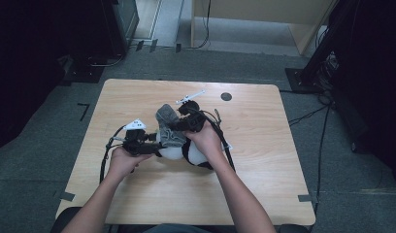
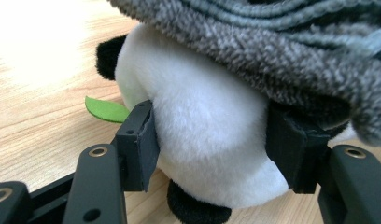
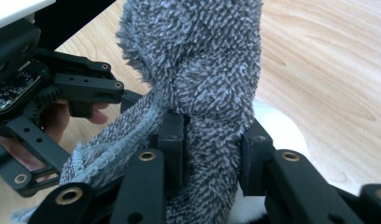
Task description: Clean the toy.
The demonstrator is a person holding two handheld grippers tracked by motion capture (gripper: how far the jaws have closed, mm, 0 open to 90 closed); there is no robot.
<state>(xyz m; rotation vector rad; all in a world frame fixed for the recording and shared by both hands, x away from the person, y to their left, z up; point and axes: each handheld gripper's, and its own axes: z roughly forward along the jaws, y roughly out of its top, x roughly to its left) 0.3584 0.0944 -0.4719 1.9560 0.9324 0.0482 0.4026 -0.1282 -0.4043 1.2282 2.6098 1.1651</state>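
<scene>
A white and black plush panda (image 1: 193, 154) lies on the wooden table (image 1: 264, 145) near its middle, with a grey towel (image 1: 168, 127) draped over it. My left gripper (image 1: 155, 146) grips the panda's white body (image 2: 202, 121) from the left, its pads (image 2: 141, 140) pressed into both sides of the fur. A green felt leaf (image 2: 104, 109) sticks out behind the panda. My right gripper (image 1: 180, 127) is shut on a bunched fold of the towel (image 3: 202, 70), held above the panda. The left gripper (image 3: 72, 93) is also seen beyond the towel in the right gripper view.
A small black round mark (image 1: 226, 96) sits on the table near the far edge. Cables (image 1: 107, 160) trail from both grippers across the tabletop. Dark stands and floor cables (image 1: 322, 73) are beyond the right side of the table.
</scene>
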